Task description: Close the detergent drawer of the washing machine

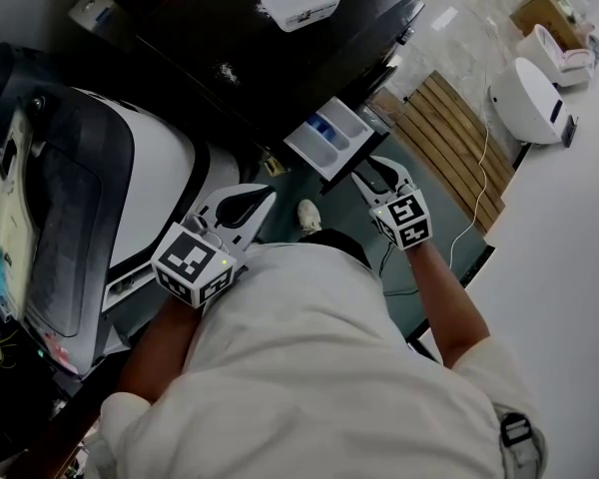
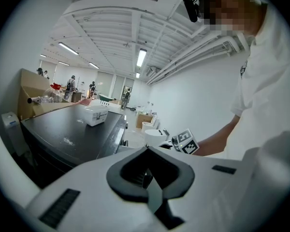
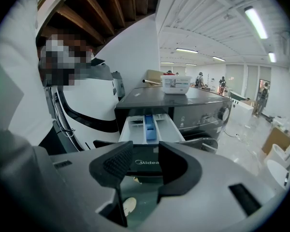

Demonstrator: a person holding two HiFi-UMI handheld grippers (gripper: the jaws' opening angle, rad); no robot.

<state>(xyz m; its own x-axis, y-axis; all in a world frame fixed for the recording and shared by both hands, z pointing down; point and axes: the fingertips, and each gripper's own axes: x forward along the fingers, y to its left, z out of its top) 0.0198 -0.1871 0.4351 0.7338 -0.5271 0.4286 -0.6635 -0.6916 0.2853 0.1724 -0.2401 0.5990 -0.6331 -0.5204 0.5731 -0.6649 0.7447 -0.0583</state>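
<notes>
I am lining up for the push, the step just ahead of closing. My right gripper [image 3: 145, 149] is hanging with its 2 jaws spread and nothing pinched. Through the gap I am seeing the dark front panel [image 3: 146, 163] of the detergent drawer [image 3: 133, 129] just beyond the tips, and I cannot tell whether they are touching it. My left gripper [image 2: 146, 151] is idling off to the side, jaws pressed together on nothing.

The drawer is standing pulled out at the upper left of the washing machine [image 3: 203, 111], its compartments showing. Its long axis is running from the machine's face straight toward me, with the front panel pointing at my right gripper. I am judging that the next move calls for a straight shove along that axis, kept square so the drawer is not jamming. Farther back, a white box [image 3: 175, 83] is sitting on the machine's top.
</notes>
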